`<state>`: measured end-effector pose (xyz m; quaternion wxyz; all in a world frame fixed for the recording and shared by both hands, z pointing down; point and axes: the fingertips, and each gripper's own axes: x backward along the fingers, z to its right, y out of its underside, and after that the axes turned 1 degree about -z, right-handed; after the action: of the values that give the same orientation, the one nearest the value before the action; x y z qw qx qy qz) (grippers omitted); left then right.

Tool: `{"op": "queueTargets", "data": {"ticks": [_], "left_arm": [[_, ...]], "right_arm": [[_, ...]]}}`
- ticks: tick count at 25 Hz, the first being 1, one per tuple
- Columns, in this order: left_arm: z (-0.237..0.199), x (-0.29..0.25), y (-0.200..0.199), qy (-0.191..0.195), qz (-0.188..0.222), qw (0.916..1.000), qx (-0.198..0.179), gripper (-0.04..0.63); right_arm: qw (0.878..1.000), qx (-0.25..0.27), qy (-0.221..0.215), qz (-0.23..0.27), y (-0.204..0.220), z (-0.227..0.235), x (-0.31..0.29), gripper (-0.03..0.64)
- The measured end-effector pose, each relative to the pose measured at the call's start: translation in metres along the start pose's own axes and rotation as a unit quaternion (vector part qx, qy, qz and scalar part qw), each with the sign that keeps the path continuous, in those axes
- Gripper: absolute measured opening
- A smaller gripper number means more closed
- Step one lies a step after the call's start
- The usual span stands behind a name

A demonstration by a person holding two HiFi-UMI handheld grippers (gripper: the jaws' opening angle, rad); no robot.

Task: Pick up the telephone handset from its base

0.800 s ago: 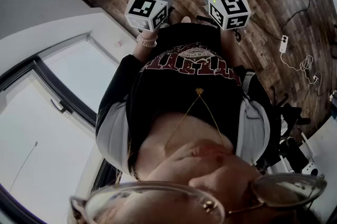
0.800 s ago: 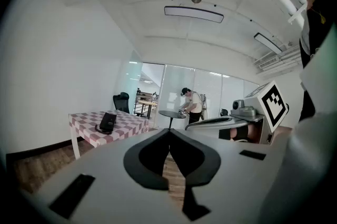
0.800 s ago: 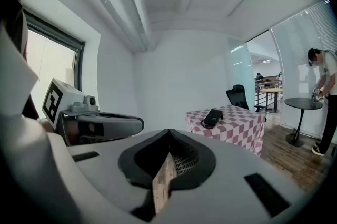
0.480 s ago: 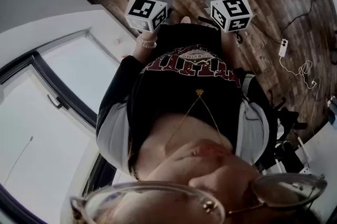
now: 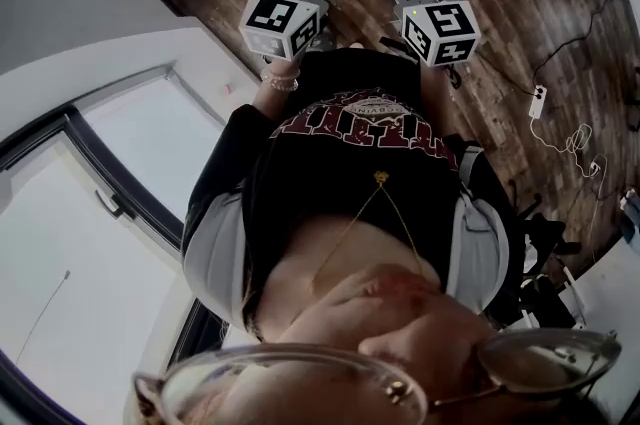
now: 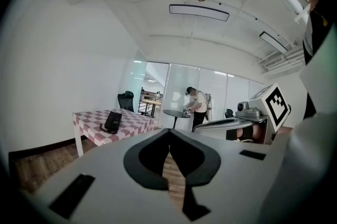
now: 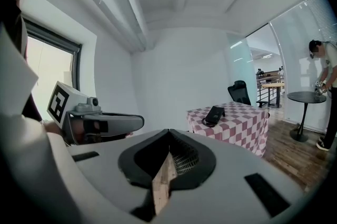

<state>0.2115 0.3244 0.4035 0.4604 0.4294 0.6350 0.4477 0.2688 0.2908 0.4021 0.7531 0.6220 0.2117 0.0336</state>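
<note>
Left gripper [image 6: 169,131]: jaws fully together, tips meeting, nothing between them. Only wooden floor [image 6: 174,170] shows through the slot behind the tips. Right gripper [image 7: 168,132]: same, pads closed to a point, empty. Both are held just beside each other in front of the wearer's torso [image 5: 360,163], angled slightly down and toed in, so each sees the other at its side. In the head view they hang over bare floor, with no table under them.

Telephone [image 7: 214,115] sits roughly mid-top on a checked table [image 7: 247,130], well apart from both grippers across open floor. From the left gripper it lies ahead and left of the jaw line. From the right gripper it lies ahead and right. With the toe-in, that puts it about straight ahead of the wearer, so neither hand looks clearly nearer. It reads as a dark slab with its long axis running away from the grippers and its far end raised. At this range I can't separate handset from base, so which side the handset lies on is open.

My read: pickup not started, this is pre-approach. Next move means closing the whole gap to the table, opening one pair of jaws and coming in across the handset's short axis.

Beyond the table: an office chair [image 7: 239,94], then a round table [image 7: 306,95] with a second person [image 7: 327,67] standing at it.
</note>
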Motion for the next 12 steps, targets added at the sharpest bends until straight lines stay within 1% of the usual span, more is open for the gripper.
{"op": "queueTargets", "data": {"ticks": [4, 12], "left_arm": [[-0.022, -0.017, -0.009, 0.012, 0.000, 0.9999, -0.004, 0.011], [-0.079, -0.046, -0.025, 0.033, -0.001, 0.9994, -0.008, 0.011]], "right_arm": [[1.000, -0.002, 0.012, 0.000, -0.009, 0.012, -0.021, 0.020], [0.999, -0.001, 0.032, 0.000, -0.031, 0.029, -0.078, 0.020]]}}
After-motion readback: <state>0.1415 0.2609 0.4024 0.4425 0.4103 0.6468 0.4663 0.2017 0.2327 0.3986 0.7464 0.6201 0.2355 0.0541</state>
